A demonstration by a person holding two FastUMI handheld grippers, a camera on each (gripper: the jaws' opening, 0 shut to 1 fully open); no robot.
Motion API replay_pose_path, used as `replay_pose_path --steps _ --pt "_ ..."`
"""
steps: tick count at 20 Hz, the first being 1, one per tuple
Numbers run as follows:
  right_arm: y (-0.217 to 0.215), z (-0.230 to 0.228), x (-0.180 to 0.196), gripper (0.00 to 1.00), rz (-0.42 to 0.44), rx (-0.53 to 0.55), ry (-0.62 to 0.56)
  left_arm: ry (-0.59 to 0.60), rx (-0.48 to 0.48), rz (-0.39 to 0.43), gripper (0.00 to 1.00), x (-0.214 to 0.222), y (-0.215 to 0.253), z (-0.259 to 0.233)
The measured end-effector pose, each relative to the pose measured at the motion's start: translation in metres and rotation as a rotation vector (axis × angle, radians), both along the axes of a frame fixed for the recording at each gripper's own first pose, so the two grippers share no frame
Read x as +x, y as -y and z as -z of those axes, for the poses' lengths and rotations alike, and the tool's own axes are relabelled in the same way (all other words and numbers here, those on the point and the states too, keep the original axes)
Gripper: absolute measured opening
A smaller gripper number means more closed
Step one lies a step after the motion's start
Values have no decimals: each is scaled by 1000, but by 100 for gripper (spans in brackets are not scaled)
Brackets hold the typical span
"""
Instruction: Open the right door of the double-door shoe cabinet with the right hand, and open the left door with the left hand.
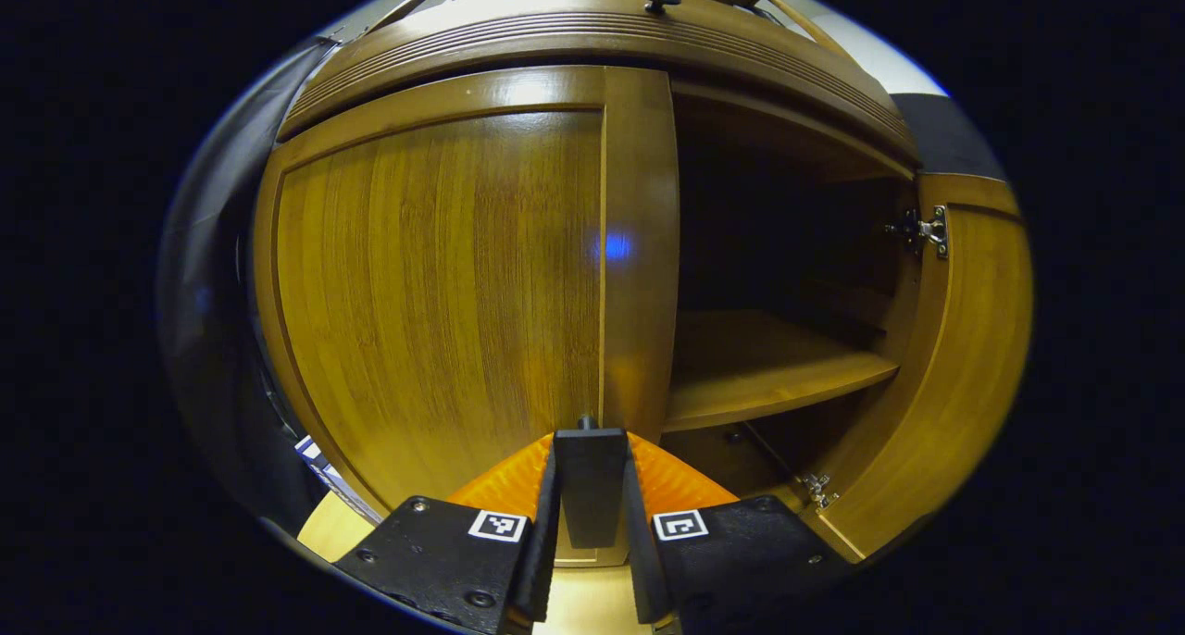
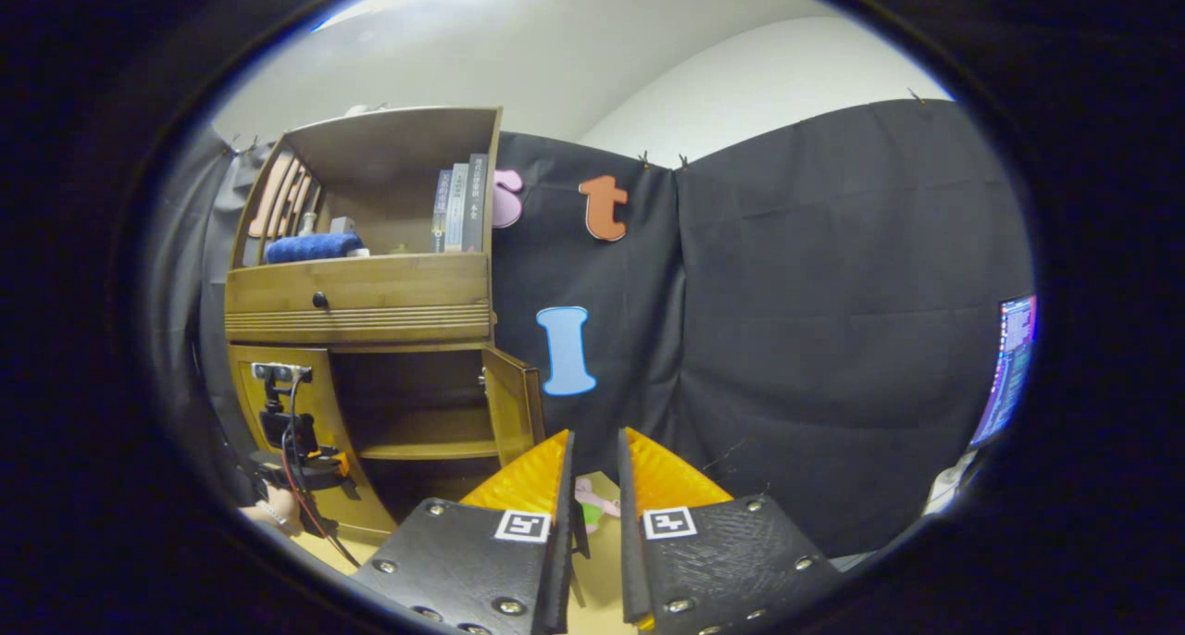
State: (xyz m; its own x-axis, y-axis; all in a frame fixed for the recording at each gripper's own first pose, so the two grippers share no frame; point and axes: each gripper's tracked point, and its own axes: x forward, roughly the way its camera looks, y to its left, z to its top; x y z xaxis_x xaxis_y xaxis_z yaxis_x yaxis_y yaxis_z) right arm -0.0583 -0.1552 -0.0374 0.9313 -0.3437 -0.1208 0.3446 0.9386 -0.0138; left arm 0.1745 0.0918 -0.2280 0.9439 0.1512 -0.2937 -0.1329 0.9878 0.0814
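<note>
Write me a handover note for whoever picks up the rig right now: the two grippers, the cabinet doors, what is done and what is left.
Left gripper: at the left door, fingers closed on a dark block, apparently that door's handle, at its inner edge.
Right gripper: pulled back from the shoe cabinet, holding nothing, fingers nearly together.
Right door: swung open, shelf inside visible.
Left door: closed, flush with the frame.
Done: right door opened.
Left: pull the left door open with the left gripper.
</note>
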Motion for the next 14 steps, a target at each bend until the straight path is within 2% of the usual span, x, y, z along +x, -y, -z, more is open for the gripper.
replay_pose_path --steps 2,4,12,14 --pt "-3 2 -1 25 -11 2 -6 1 -12 -1 35 -5 1 0" --pt "-5 4 1 22 -23 5 -11 6 -15 3 31 -10 2 -1" --pt "-18 9 5 22 -87 23 -22 21 -45 24 31 -45 2 -6" --pt "-24 11 7 22 -110 26 -28 30 -39 27 34 -58 0 -8"
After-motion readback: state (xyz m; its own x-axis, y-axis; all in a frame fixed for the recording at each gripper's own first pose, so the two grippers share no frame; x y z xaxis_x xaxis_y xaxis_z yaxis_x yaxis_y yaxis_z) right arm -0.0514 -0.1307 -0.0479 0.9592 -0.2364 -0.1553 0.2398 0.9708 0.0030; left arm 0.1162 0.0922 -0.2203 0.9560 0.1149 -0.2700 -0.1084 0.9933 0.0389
